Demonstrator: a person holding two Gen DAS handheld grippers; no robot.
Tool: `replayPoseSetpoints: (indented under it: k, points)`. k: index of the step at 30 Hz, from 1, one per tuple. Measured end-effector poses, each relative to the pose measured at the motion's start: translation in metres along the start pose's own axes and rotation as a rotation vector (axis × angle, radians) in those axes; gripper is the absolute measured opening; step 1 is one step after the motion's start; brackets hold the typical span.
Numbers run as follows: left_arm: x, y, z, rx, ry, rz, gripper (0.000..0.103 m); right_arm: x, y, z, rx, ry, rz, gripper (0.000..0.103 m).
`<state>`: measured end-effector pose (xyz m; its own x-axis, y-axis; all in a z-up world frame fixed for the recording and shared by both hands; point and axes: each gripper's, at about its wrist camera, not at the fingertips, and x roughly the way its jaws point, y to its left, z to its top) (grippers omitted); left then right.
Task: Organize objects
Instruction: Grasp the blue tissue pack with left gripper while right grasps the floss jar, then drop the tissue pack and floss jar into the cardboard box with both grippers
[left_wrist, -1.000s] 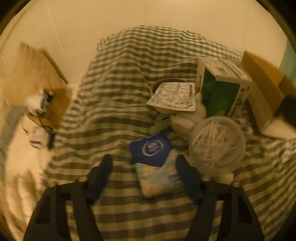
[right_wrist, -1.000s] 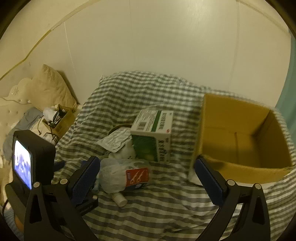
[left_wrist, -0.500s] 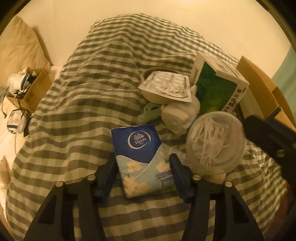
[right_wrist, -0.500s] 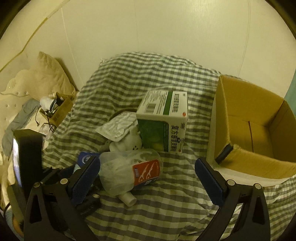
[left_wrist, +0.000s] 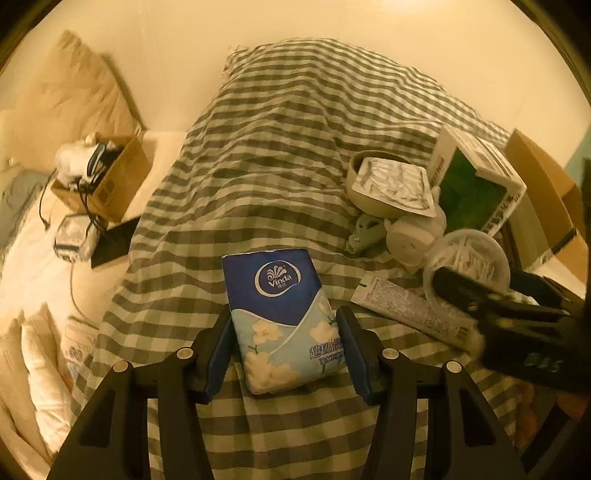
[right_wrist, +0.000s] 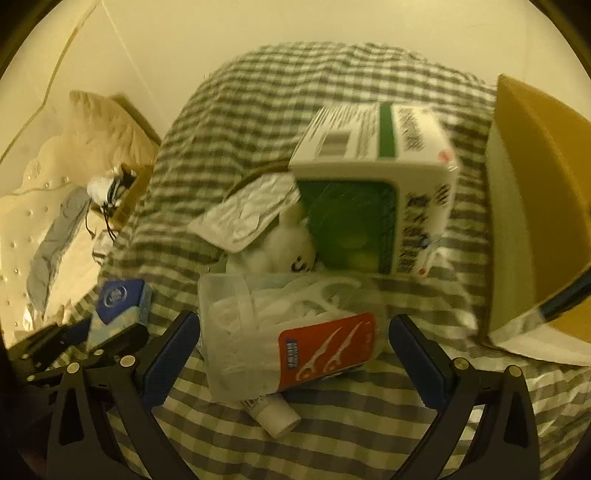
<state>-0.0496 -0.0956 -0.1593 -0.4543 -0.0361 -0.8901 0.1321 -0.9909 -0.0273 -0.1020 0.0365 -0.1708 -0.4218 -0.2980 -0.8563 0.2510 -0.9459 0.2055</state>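
Observation:
A blue and pale floral tissue pack (left_wrist: 275, 280) lies on the checked bedspread (left_wrist: 288, 147). My left gripper (left_wrist: 284, 319) is shut on its lower half, both pads pressing its sides. The same tissue pack (right_wrist: 118, 302) shows at the left in the right wrist view. A clear tub of floss picks (right_wrist: 258, 314) with a red label lies on its side. My right gripper (right_wrist: 293, 325) is open and straddles the tub, with a gap at each finger. Under the tub lies a white tube (right_wrist: 275, 413), also seen as the tube (left_wrist: 406, 308) beside the tissue pack.
A green and white carton (right_wrist: 369, 184) stands behind the tub. An open cardboard box (right_wrist: 535, 184) is to the right. A bowl with a foil blister sheet (left_wrist: 391, 184), a white plush toy (left_wrist: 410, 236) and a small clip (left_wrist: 364, 236) crowd together. Beside the bed stands a box of cables (left_wrist: 107, 177).
My left jaws closed in from wide apart onto the tissue pack. The right gripper sank and tilted down, so the floss tub now lies between its fingers.

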Motion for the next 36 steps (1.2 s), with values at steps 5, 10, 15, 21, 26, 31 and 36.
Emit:
replayPoseSetpoints:
  k: [5,10,15,21,26,31,36]
  points:
    - [-0.001,-0.003,0.002,0.011,0.007,0.002,0.055,0.005,0.009,-0.002,-0.015,0.006,-0.034,0.102]
    - [-0.011,-0.008,0.004,0.039,-0.035,0.032,0.055,-0.010,0.013,-0.003,-0.024,-0.031,-0.085,0.102]
    - [-0.032,-0.002,0.011,-0.011,-0.086,0.014,0.055,-0.052,0.024,0.000,-0.079,-0.086,-0.111,0.101]
    - [-0.077,-0.007,0.020,-0.048,-0.186,-0.026,0.055,-0.136,0.028,0.008,-0.111,-0.231,-0.182,0.101]
    - [-0.116,-0.045,0.031,-0.010,-0.260,-0.081,0.055,-0.202,0.007,-0.002,-0.098,-0.321,-0.245,0.102]
    - [-0.141,-0.107,0.041,0.083,-0.318,-0.152,0.055,-0.252,-0.026,0.004,-0.105,-0.351,-0.344,0.101]
    - [-0.146,-0.174,0.053,0.200,-0.328,-0.182,0.055,-0.285,-0.080,0.022,-0.016,-0.389,-0.387,0.098]
